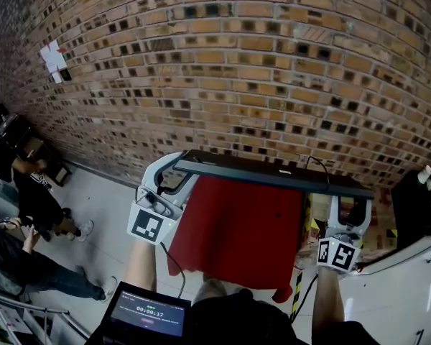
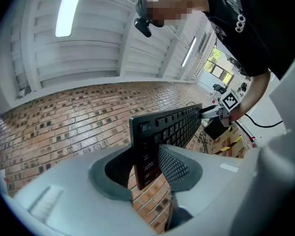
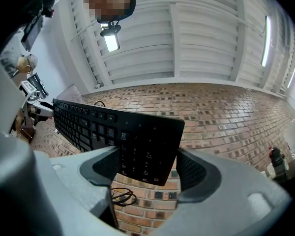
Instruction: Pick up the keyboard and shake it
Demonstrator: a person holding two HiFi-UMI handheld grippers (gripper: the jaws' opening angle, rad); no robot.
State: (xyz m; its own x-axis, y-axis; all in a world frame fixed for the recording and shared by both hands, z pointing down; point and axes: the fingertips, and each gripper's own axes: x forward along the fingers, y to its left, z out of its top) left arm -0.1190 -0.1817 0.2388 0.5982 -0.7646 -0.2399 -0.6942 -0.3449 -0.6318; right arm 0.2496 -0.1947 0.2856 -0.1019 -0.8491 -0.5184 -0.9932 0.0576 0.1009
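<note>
A black keyboard is held up in the air in front of the brick wall, seen edge-on in the head view. My left gripper is shut on its left end and my right gripper is shut on its right end. In the left gripper view the keyboard stands on edge between the grey jaws of the left gripper, keys facing right. In the right gripper view the keyboard tilts with its number-pad end inside the right gripper. A thin cable leaves the keyboard's back.
A red tabletop lies below the keyboard. The brick wall fills the background. People stand at the left. A white surface and a dark object are at the right. A small screen is near my body.
</note>
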